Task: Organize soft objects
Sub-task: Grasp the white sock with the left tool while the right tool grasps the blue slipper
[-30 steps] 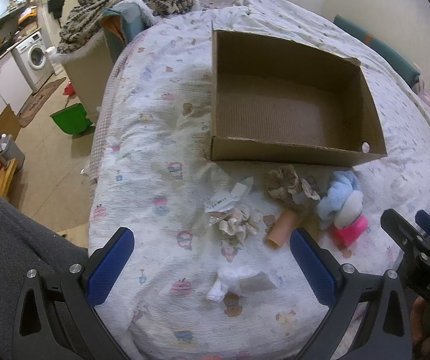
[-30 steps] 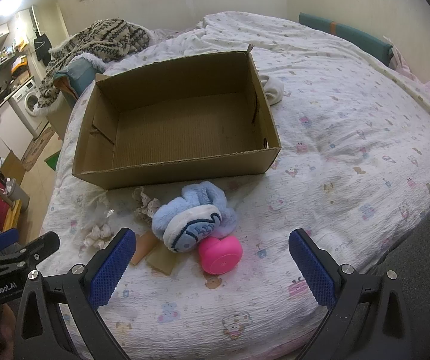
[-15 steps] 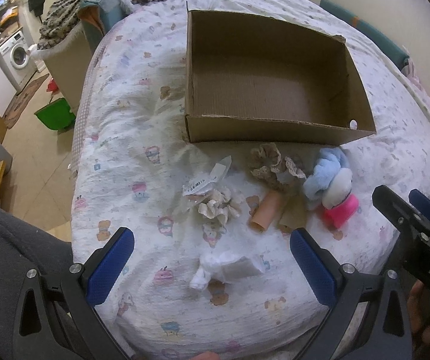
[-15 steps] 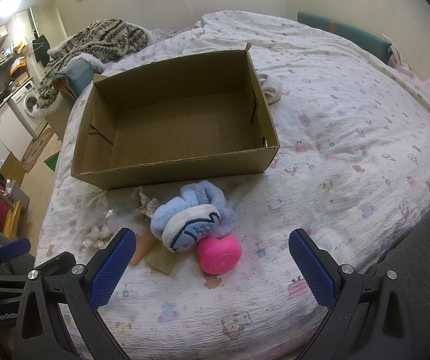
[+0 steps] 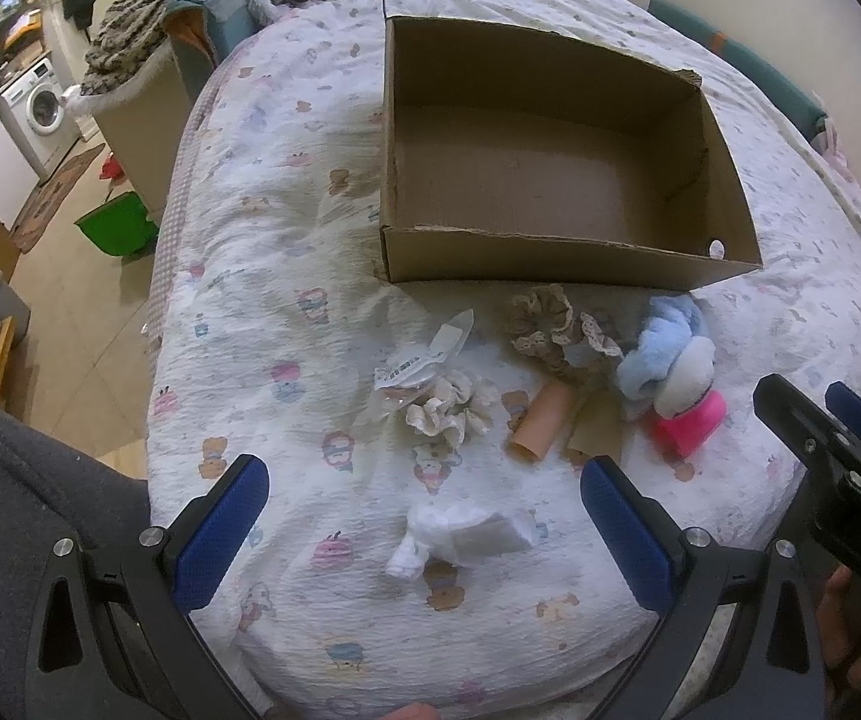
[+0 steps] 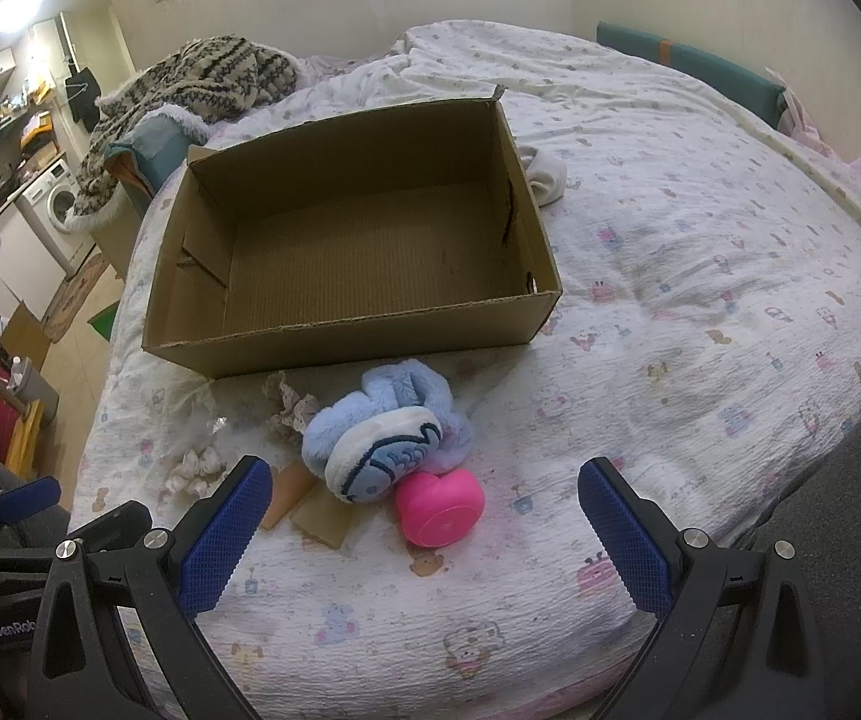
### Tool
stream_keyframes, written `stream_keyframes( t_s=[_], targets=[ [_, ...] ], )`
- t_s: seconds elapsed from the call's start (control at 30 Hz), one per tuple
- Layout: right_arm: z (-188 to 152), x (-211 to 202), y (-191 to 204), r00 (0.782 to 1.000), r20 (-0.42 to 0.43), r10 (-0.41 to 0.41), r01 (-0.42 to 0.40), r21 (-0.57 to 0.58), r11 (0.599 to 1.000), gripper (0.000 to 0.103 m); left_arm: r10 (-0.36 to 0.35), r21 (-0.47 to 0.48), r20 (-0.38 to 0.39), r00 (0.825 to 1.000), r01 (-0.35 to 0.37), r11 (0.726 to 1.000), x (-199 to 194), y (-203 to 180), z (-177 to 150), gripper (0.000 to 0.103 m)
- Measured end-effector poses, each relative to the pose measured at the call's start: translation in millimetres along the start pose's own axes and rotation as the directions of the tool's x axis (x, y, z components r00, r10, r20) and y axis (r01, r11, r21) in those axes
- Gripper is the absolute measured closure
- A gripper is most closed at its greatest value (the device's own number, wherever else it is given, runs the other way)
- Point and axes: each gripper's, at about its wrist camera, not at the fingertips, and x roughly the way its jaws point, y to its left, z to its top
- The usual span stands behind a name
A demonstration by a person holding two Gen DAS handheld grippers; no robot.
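Note:
An empty cardboard box (image 5: 550,252) (image 6: 370,336) sits on the bed. In front of it lie a blue and white plush (image 5: 667,360) (image 6: 379,438), a pink heart-shaped piece (image 5: 691,423) (image 6: 439,507), a beige lace scrunchie (image 5: 541,324), a cream scrunchie (image 5: 448,408), a peach tube (image 5: 541,429) and a white crumpled cloth (image 5: 460,537). My left gripper (image 5: 424,534) is open, its fingers on either side of the white cloth. My right gripper (image 6: 418,531) is open in front of the pink piece and plush.
A paper tag (image 5: 424,354) lies by the cream scrunchie. A white sock (image 6: 544,177) rests behind the box. A patterned blanket (image 6: 202,84) is heaped at the bed's far left. The floor left of the bed holds a green bin (image 5: 121,231) and a washing machine (image 5: 40,108).
The left gripper's view has shifted a little to the left, so the box and the pile sit further right in it. The right gripper has barely moved.

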Motion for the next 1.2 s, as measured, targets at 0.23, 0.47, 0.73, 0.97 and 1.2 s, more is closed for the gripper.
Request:
stream_keyframes(
  t_s=[0.23,0.47,0.73,0.97,1.2],
  targets=[
    [-1.5,2.4,-1.1,1.0,-0.008,0.002,-0.002,0.013,1.0,0.0,-0.007,-0.023,-0.073,0.997,0.005,1.0,13.9,5.0,-0.9,0.0],
    [-0.8,5.9,-8.2,0.999,-0.032,0.015,-0.013,0.055,0.998,0.0,-0.073,-0.062,-0.235,0.969,0.06,0.996,47.1,6.6,-6.5,0.003],
    [1.7,11.7,-22.0,0.997,-0.064,0.043,-0.034,0.128,0.991,0.0,-0.081,-0.008,-0.35,0.933,0.084,0.996,76.6,-9.9,-16.7,0.043],
    [3.5,18.7,-38.9,0.992,-0.093,0.082,-0.06,0.219,0.974,0.0,-0.07,-0.001,-0.333,0.94,0.074,0.997,71.7,-11.6,-20.8,0.076],
    [8.4,45.4,-59.9,0.957,-0.191,0.218,-0.134,0.373,0.918,0.0,-0.116,-0.07,-0.213,0.97,0.103,0.992,29.2,9.9,-10.7,0.077]
  ],
)
